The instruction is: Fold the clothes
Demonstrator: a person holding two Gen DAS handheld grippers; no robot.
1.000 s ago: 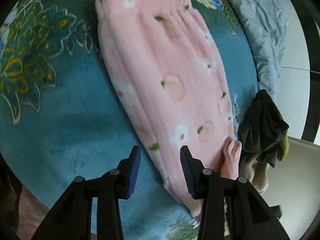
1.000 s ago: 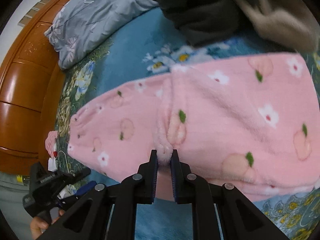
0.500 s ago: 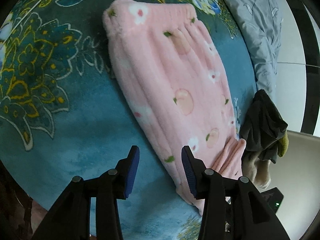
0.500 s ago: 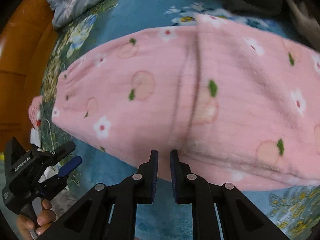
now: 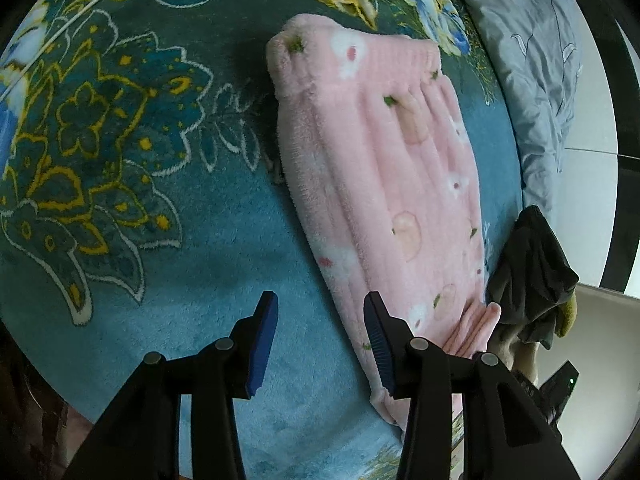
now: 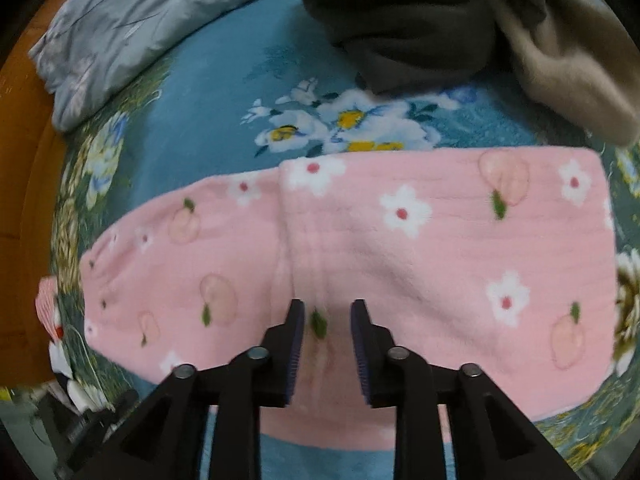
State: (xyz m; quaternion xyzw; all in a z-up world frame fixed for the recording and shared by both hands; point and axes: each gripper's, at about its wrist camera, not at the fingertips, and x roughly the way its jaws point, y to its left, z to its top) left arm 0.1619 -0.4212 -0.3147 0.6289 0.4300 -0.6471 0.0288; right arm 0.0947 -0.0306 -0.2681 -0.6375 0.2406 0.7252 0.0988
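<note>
One pair of pink fleece trousers (image 6: 400,248) folded on the blue flowered blanket (image 5: 168,280), directly under the right gripper (image 6: 326,320); jaws just opened, partly apart, with fabric lying between but ungripped. Left gripper (image 5: 320,312) partly open, empty, over bare blanket just beside the trousers' long edge. Two grippers, one dark garment (image 6: 400,20), one beige garment (image 6: 568,76), one grey quilt (image 6: 140,28). Long axis crosswise in the right view; waistband (image 5: 352,56) toward the far end in the left view.
</note>
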